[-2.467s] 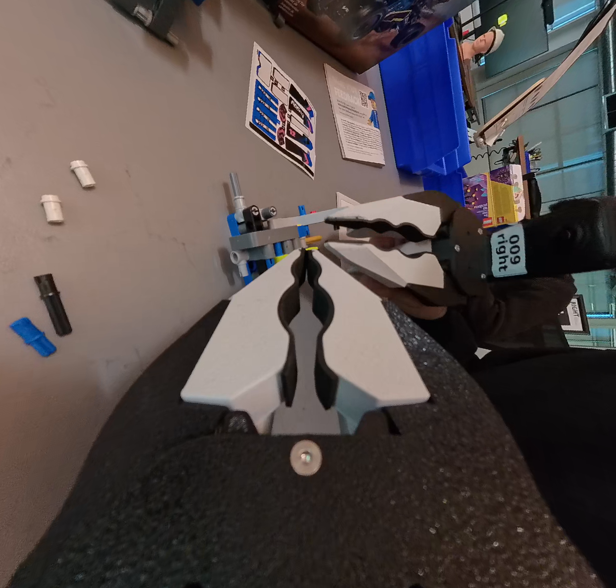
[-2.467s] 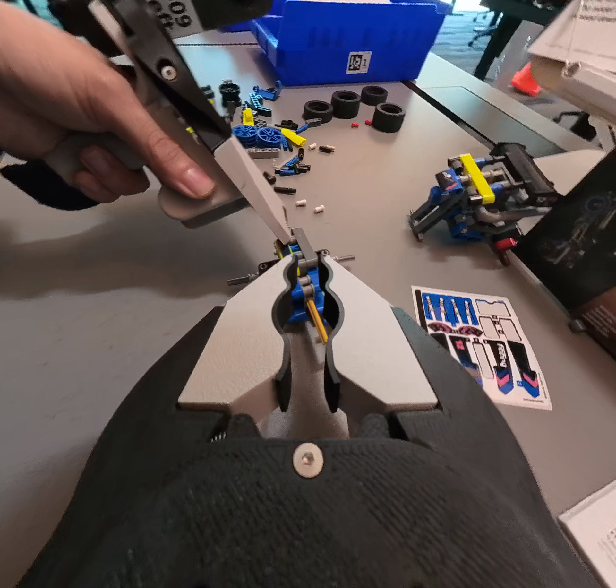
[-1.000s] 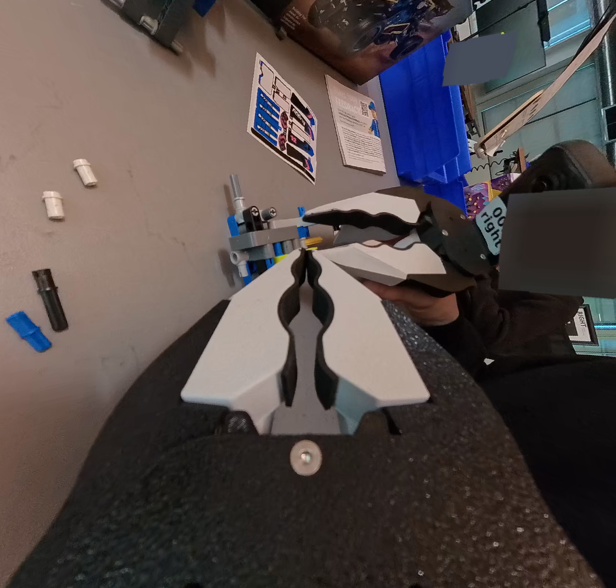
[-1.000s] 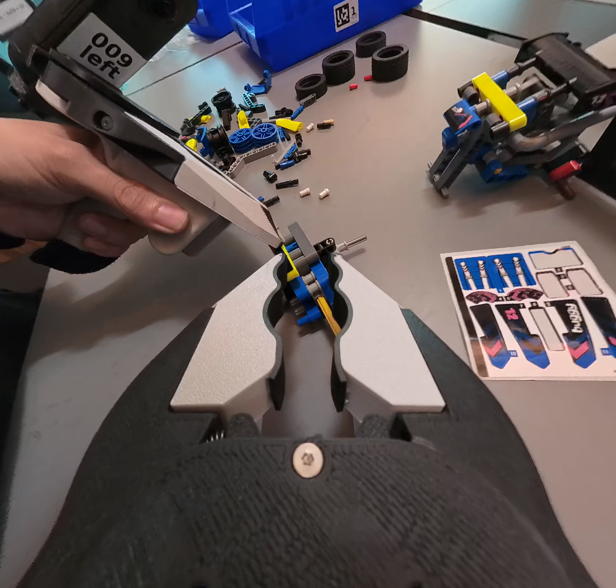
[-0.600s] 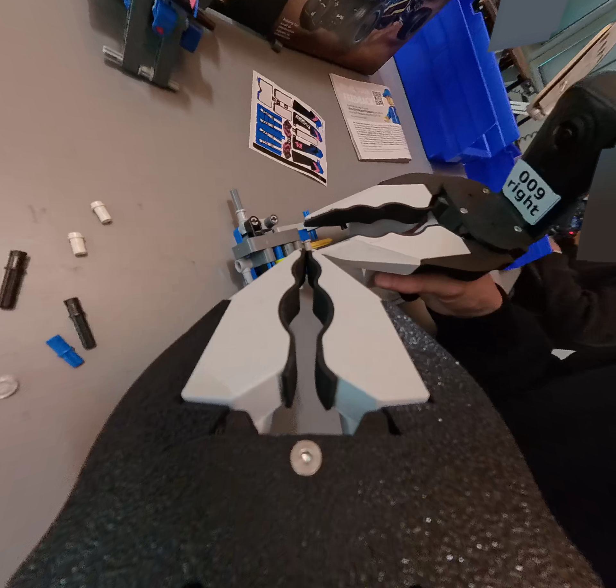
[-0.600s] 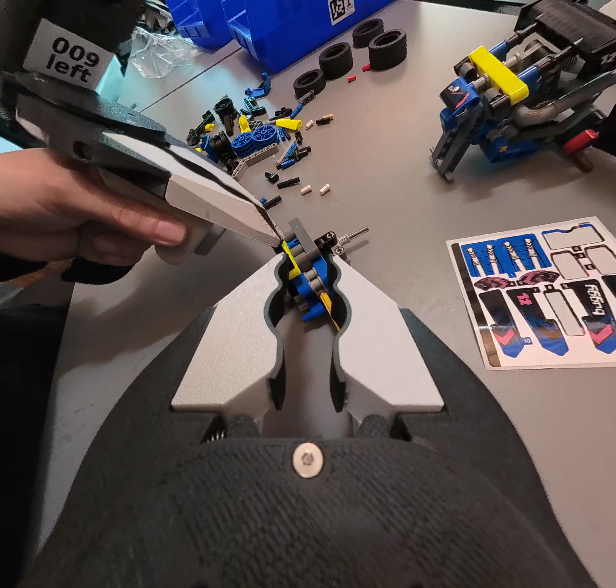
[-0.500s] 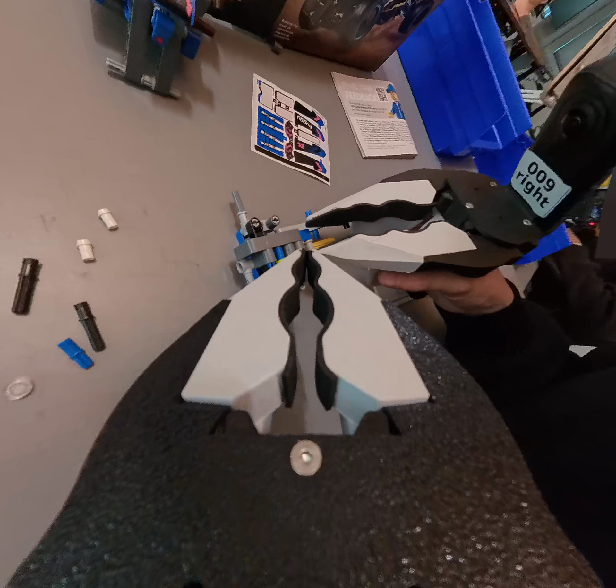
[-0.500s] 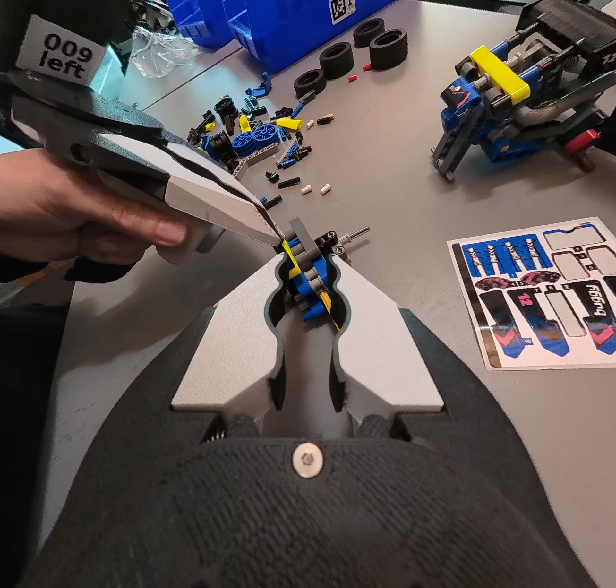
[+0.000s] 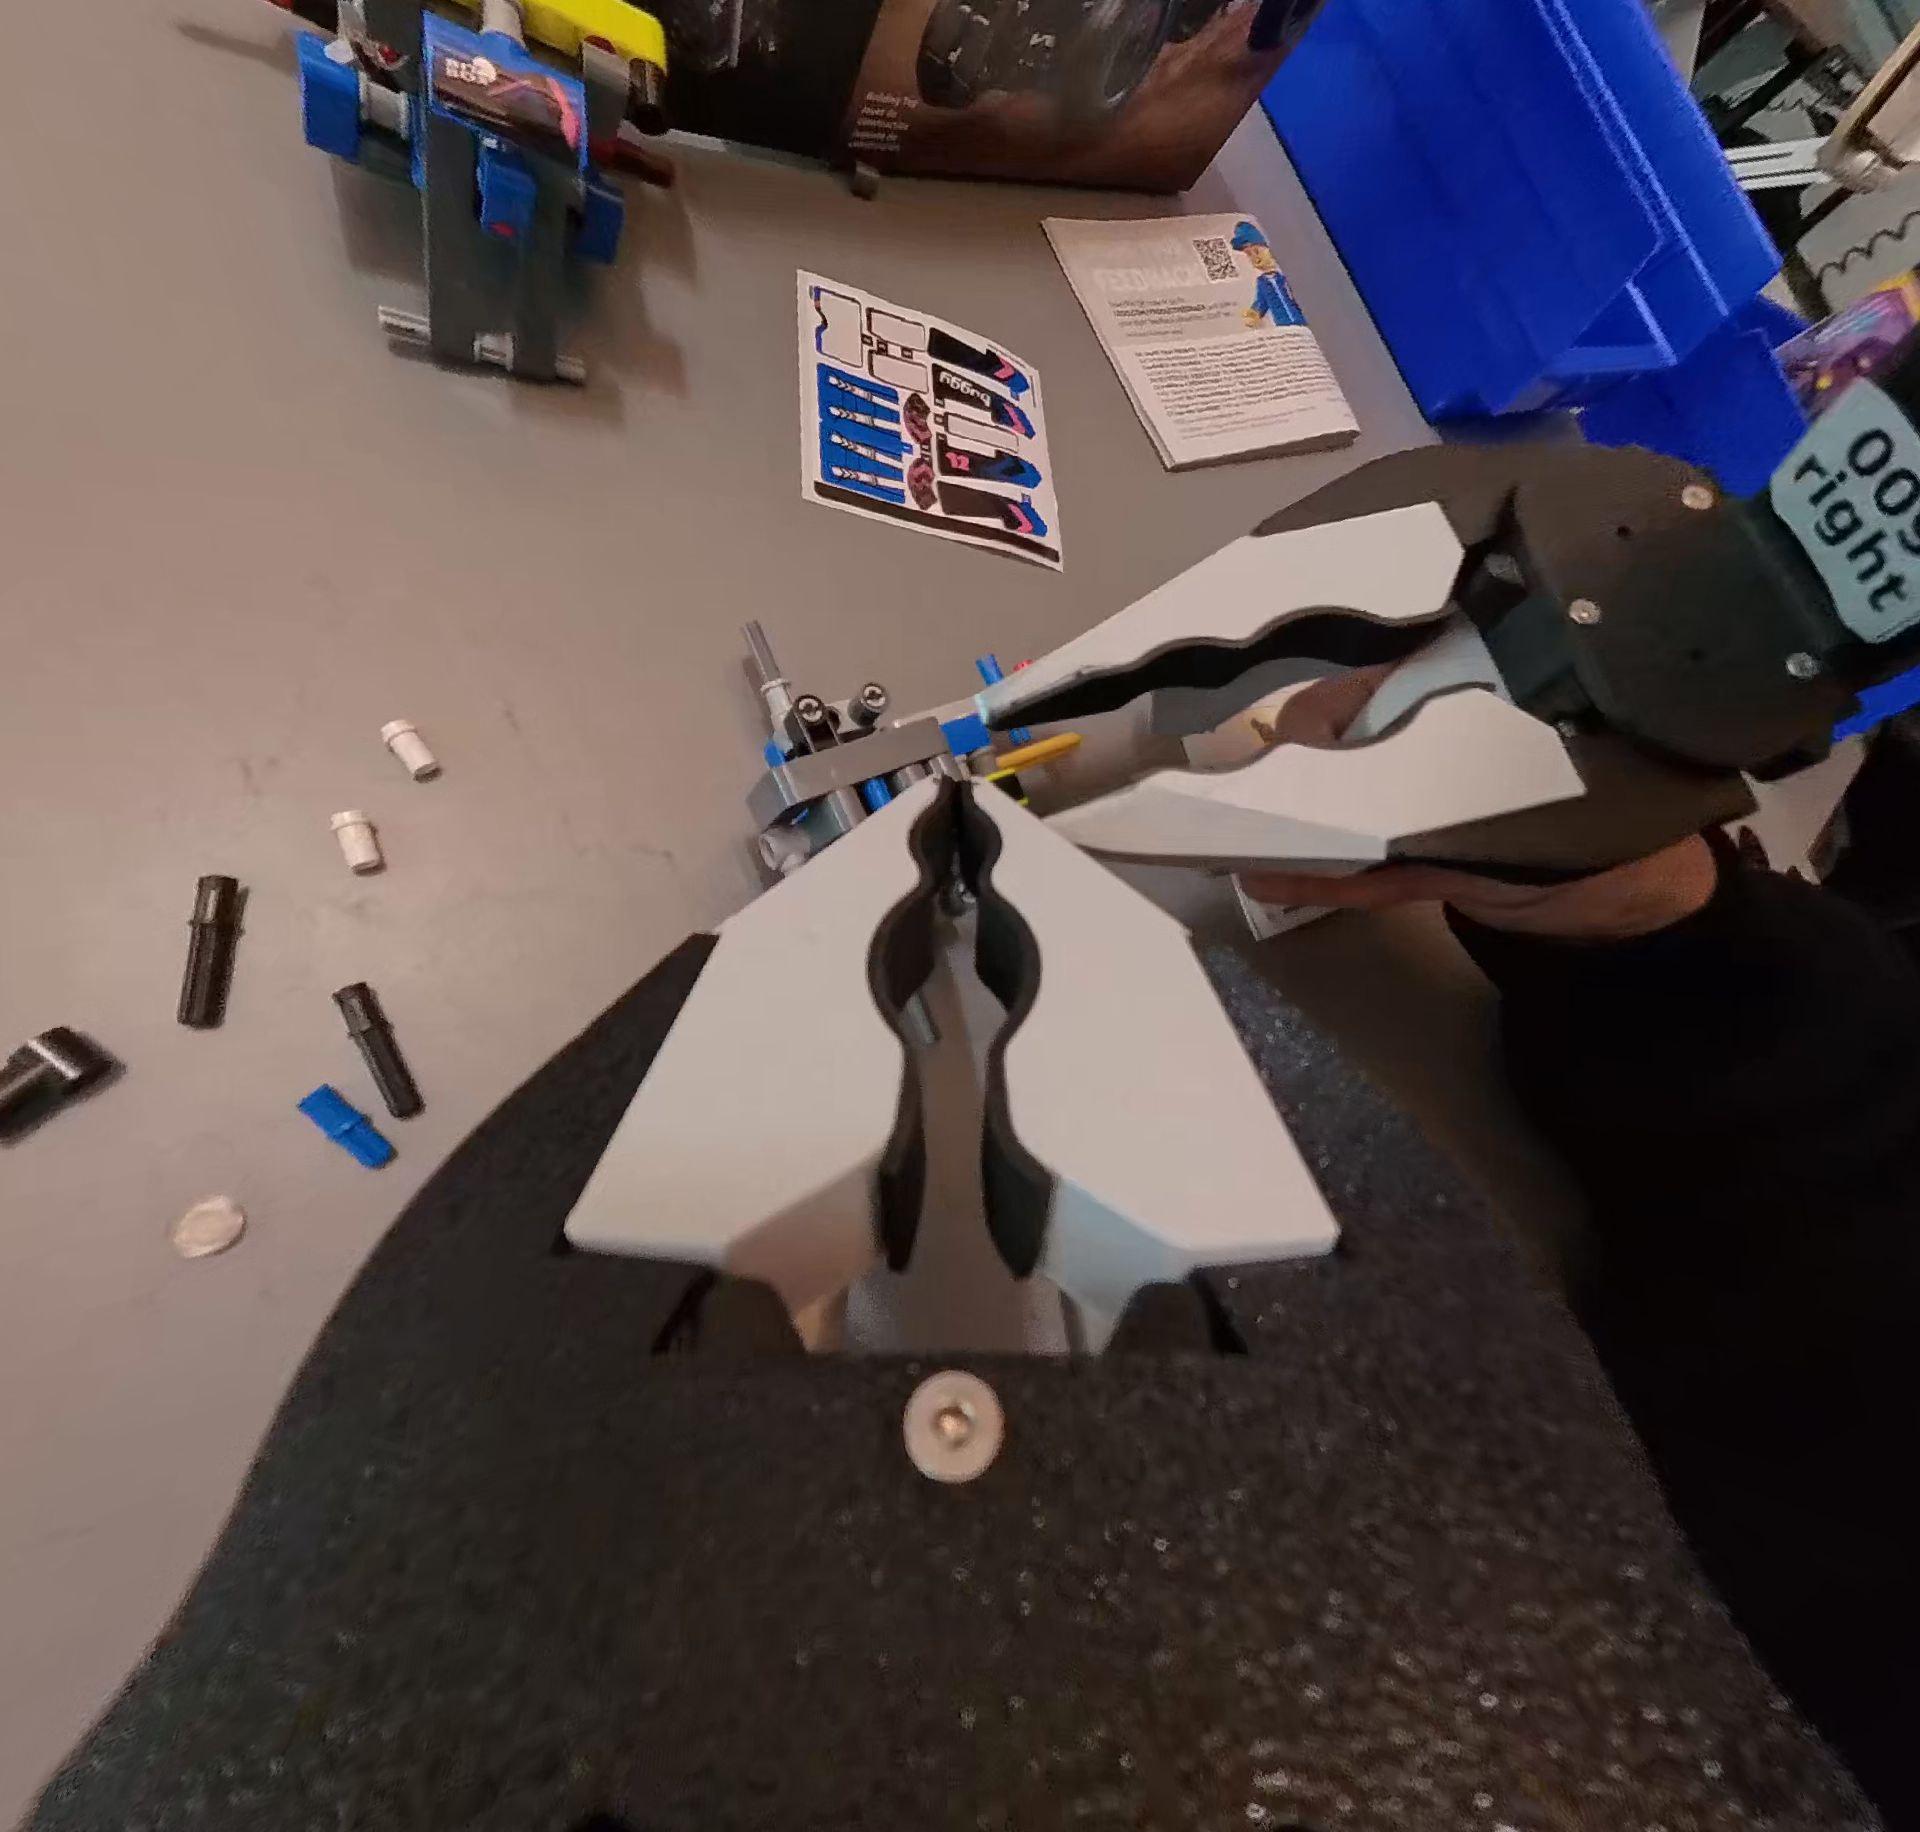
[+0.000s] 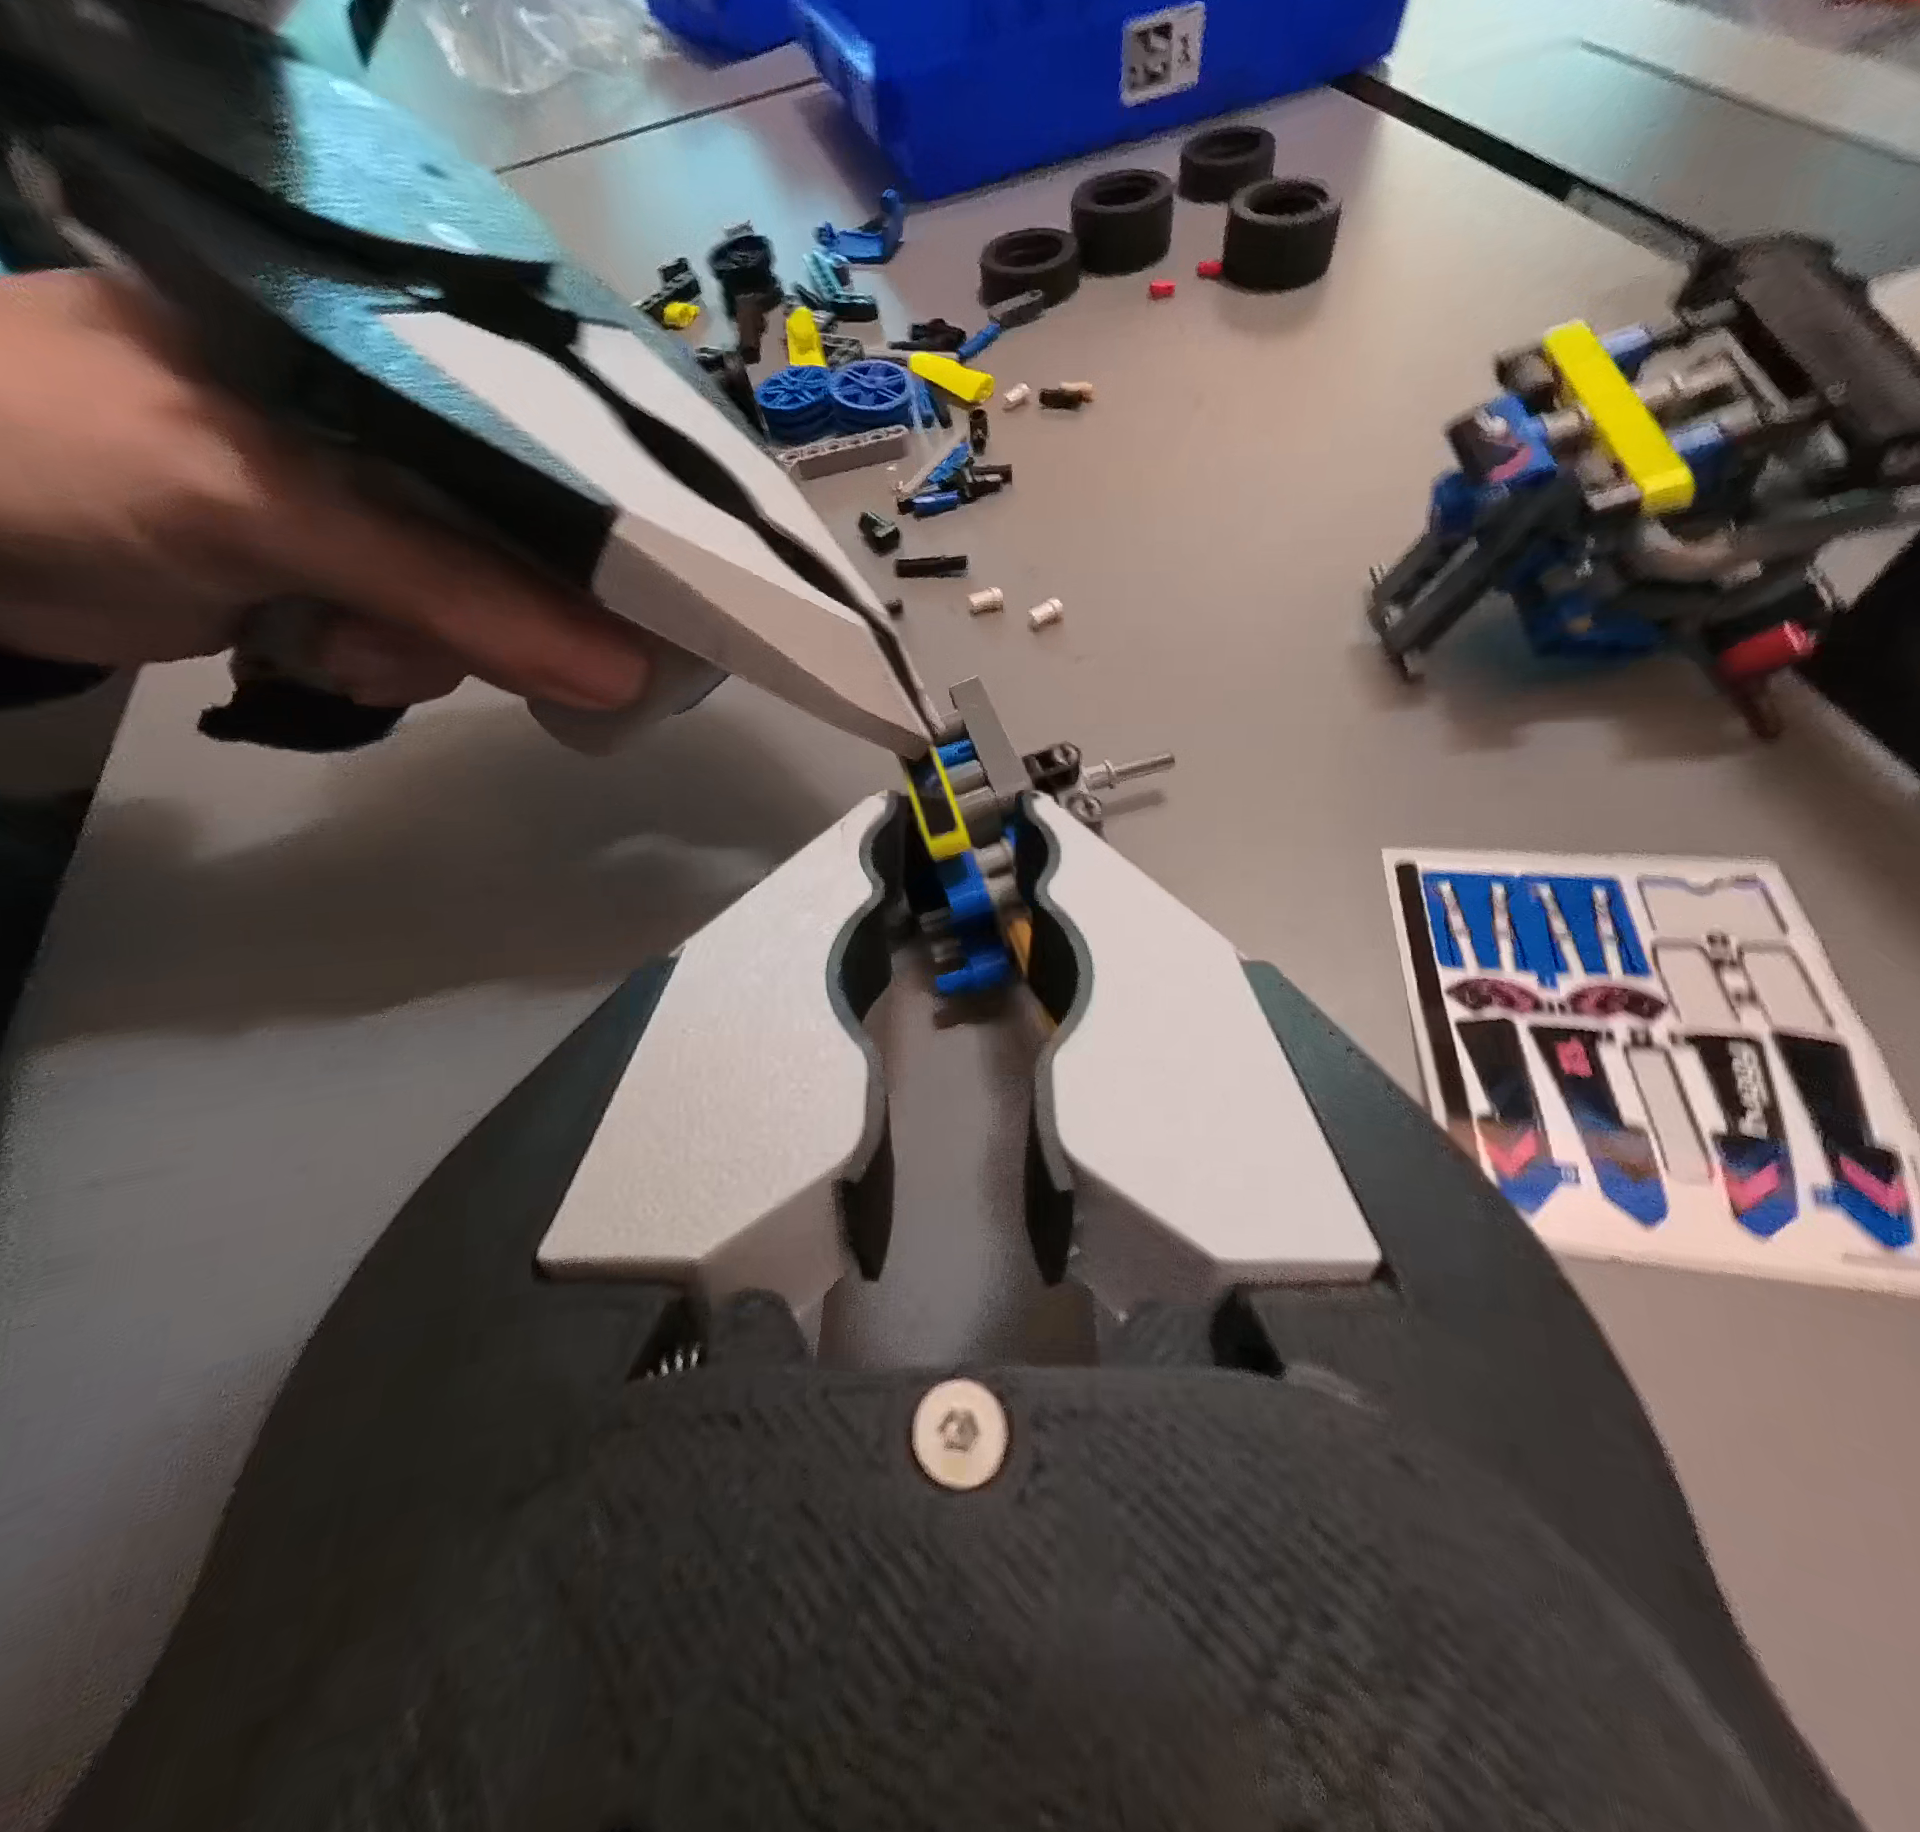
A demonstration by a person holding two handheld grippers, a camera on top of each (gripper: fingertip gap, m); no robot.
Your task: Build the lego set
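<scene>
A small blue, grey and yellow lego assembly (image 10: 961,837) sits mid-worktop (image 10: 312,951), clamped between the fingers of the right gripper (image 10: 958,826), which is closed around it. The left gripper (image 9: 954,795) has its jaws pressed together, its tip touching the assembly's grey beam (image 9: 847,766); I cannot tell whether it pinches a small part.

Behind the assembly, toward the far edge, loose lego pieces (image 10: 883,411) lie scattered, with four black tyres (image 10: 1122,219) in front of a blue bin (image 10: 1039,16). A larger blue buggy chassis (image 10: 1621,525) with a yellow bar stands to the right, and a sticker sheet (image 10: 1652,1055) lies at the near right. In the left wrist view, white pins (image 9: 410,748), black pins (image 9: 376,1050) and a blue pin (image 9: 345,1140) lie beside the assembly, with a leaflet (image 9: 1205,338) and the set's box (image 9: 935,26) beyond.

The left gripper's body hides part of the loose pile, and the holding hand (image 10: 208,525) is blurred.
</scene>
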